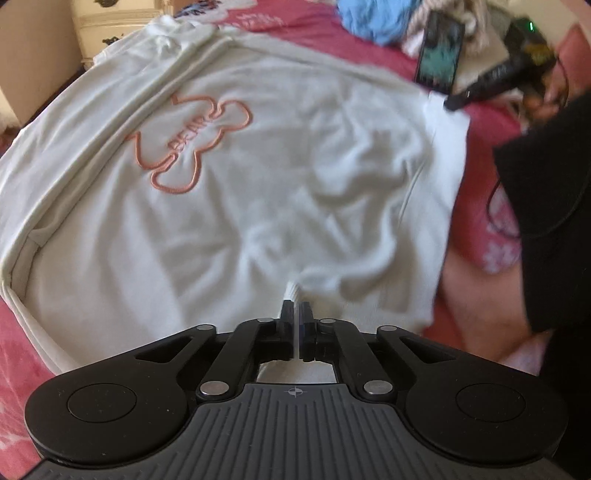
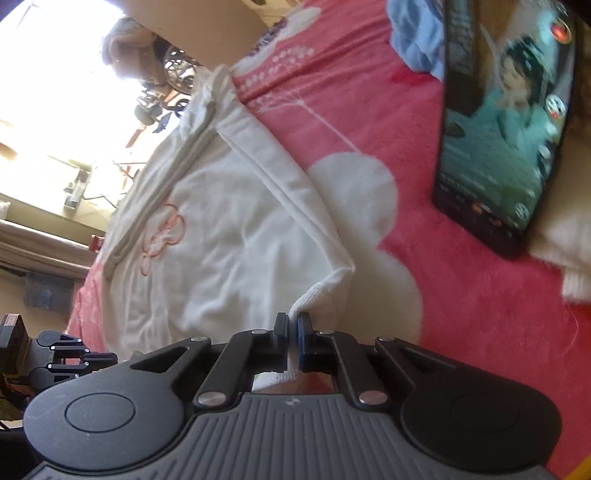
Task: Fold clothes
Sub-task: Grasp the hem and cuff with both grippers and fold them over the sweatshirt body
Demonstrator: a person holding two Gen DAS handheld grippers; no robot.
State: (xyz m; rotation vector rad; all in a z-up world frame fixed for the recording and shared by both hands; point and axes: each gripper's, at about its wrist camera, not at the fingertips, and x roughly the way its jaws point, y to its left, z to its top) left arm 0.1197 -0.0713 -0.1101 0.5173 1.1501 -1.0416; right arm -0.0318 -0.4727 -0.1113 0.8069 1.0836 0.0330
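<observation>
A white sweatshirt [image 1: 258, 177] with a pink outlined logo [image 1: 188, 140] lies spread on a pink bedspread [image 1: 22, 354]; its left side is folded inward in a long strip. My left gripper [image 1: 296, 314] is shut on the near hem of the sweatshirt. In the right wrist view the same sweatshirt [image 2: 221, 229] stretches away to the upper left, and my right gripper [image 2: 292, 325] is shut on its ribbed corner [image 2: 321, 291]. The right gripper [image 1: 495, 81] shows as a dark blurred shape at the garment's far right corner in the left wrist view. The left gripper [image 2: 92, 358] appears at the left edge of the right wrist view.
A phone [image 2: 506, 125] with a lit screen leans on white fabric at the right of the bed. Blue cloth [image 1: 376, 18] and other clothes pile at the far side. A cream dresser [image 1: 114, 26] stands beyond the bed. A person's dark sleeve [image 1: 550, 229] fills the right.
</observation>
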